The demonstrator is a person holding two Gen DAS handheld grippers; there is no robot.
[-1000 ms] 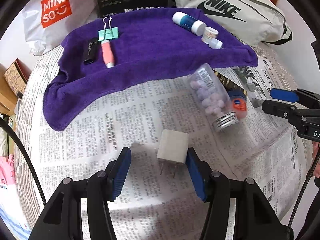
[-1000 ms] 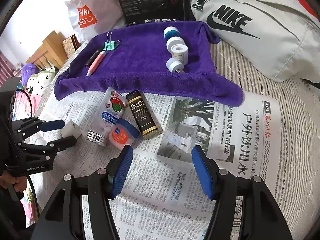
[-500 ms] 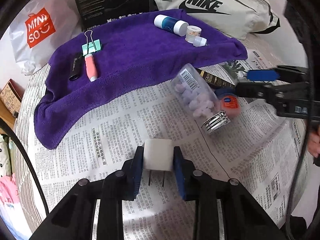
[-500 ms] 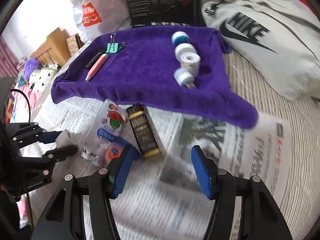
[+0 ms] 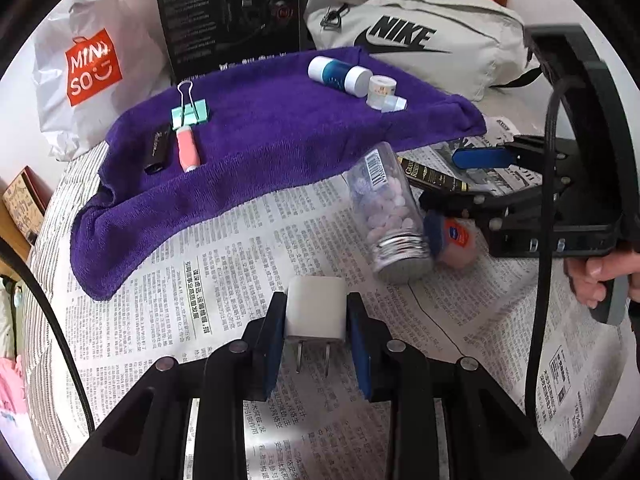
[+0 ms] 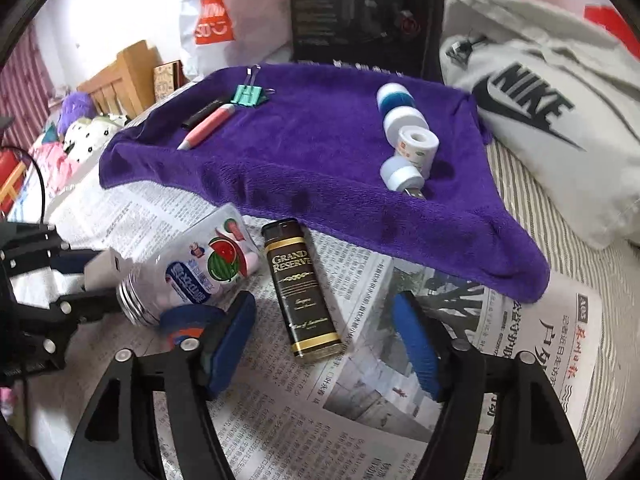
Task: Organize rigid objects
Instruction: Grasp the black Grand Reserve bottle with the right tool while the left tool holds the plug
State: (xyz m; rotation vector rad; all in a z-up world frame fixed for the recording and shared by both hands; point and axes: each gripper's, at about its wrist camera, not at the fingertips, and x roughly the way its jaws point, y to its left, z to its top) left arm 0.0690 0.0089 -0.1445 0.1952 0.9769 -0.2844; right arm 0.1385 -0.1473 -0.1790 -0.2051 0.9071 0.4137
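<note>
While the left gripper (image 5: 316, 334) clamps the white charger (image 5: 316, 310) by its flat sides, prongs pointing back toward the camera, the purple towel (image 5: 256, 140) where sorted items lie sits ahead and to the left, beyond open newspaper (image 5: 224, 280). Moving rightward, the candy jar (image 6: 192, 268) lies on its side with its metal lid toward the grippers, a small blue-lidded tin (image 6: 188, 326) touching it. Next comes the dark lighter (image 6: 302, 292), its long axis running away from the right gripper (image 6: 324, 340), whose jaws are spread wide and empty with the lighter's gold end between the fingers. The right gripper is plainly nearer to it. The tin is blurred in both views and partly covered by a fingertip.
</note>
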